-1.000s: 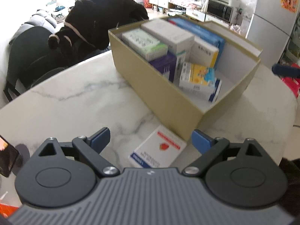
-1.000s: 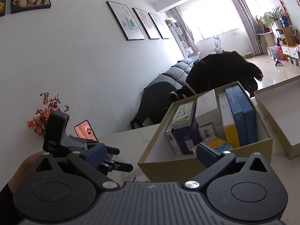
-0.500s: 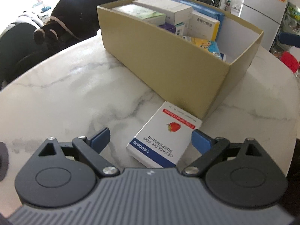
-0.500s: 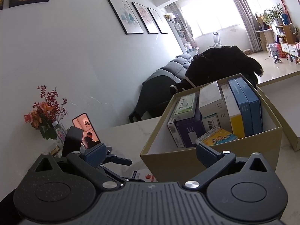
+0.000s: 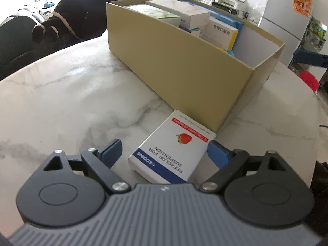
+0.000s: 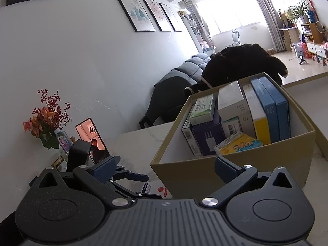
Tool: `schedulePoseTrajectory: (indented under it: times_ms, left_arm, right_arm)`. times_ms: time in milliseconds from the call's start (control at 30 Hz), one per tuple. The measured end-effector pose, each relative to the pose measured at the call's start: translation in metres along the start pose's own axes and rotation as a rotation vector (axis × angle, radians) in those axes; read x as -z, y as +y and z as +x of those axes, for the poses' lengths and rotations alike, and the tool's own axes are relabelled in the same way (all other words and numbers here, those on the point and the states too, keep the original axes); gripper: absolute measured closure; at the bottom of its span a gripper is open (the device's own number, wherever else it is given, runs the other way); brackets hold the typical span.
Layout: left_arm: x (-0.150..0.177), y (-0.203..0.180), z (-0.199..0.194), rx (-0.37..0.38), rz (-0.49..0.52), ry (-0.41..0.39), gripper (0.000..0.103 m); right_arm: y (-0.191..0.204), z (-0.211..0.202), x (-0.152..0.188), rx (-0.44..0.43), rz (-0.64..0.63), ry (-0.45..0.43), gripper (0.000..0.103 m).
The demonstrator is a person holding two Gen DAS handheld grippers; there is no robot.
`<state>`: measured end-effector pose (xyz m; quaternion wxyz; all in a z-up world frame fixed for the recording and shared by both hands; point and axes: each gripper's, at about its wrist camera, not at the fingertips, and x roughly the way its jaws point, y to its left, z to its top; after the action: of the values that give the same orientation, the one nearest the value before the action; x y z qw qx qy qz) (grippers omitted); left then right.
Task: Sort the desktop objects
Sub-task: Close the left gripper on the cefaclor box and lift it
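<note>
A white medicine box with a strawberry picture (image 5: pixel 174 149) lies flat on the marble table (image 5: pixel 61 102), against the near wall of a tan cardboard box (image 5: pixel 184 67) that holds several medicine boxes. My left gripper (image 5: pixel 164 153) is open, its blue fingers on either side of the white box's near end, low over the table. My right gripper (image 6: pixel 166 170) is open and empty, held above the table in front of the cardboard box (image 6: pixel 235 168). The white box (image 6: pixel 155 190) and the left gripper show below it.
A phone on a stand (image 6: pixel 92 139) and a bottle with red and orange flowers (image 6: pixel 47 123) stand at the table's wall side. A black coat on a chair (image 5: pixel 82 16) is beyond the far table edge. A box lid (image 6: pixel 307 82) lies behind the cardboard box.
My left gripper has dropped lower and moved forward, so the white box now lies between its open fingers. My right gripper has lifted and shifted slightly, still open.
</note>
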<state>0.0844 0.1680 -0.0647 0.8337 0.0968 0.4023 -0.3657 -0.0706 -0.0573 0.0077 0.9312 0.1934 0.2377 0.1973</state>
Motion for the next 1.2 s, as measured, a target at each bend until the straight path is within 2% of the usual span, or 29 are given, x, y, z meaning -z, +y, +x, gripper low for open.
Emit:
schedulePoseTrajectory:
  times_ms: [33,233,400,567,667,800,967,1200]
  left_arm:
    - [0.0,0.0,-0.001,0.007,-0.007,-0.003,0.022]
    - [0.005,-0.011,-0.004,-0.023,0.015,0.02,0.025]
    - [0.015,-0.025,-0.006,-0.048,0.054,0.068,0.024]
    - [0.019,-0.037,-0.011,-0.039,0.089,0.119,0.023]
    - [0.018,-0.04,-0.015,-0.063,0.113,0.123,0.021]
    - [0.01,-0.036,-0.012,-0.093,0.092,0.125,0.021]
    - [-0.002,-0.034,0.0,-0.108,0.105,0.15,0.026]
    - [-0.007,-0.039,0.01,-0.105,0.109,0.178,0.04]
  right_arm:
    - [0.0,0.001,0.0,0.0,0.001,0.001,0.001]
    - [0.0,0.002,-0.002,-0.007,0.004,0.002,0.001]
    - [-0.003,0.001,0.0,-0.009,0.01,0.006,0.001]
    - [-0.005,-0.001,-0.002,-0.013,0.016,-0.003,0.001]
    - [-0.005,-0.002,-0.002,-0.019,0.018,-0.008,0.001]
    - [-0.005,-0.003,-0.001,-0.027,0.024,-0.008,0.001]
    - [-0.008,-0.005,0.0,-0.038,0.029,-0.007,0.001]
    - [-0.016,-0.008,-0.004,-0.037,0.051,-0.021,0.001]
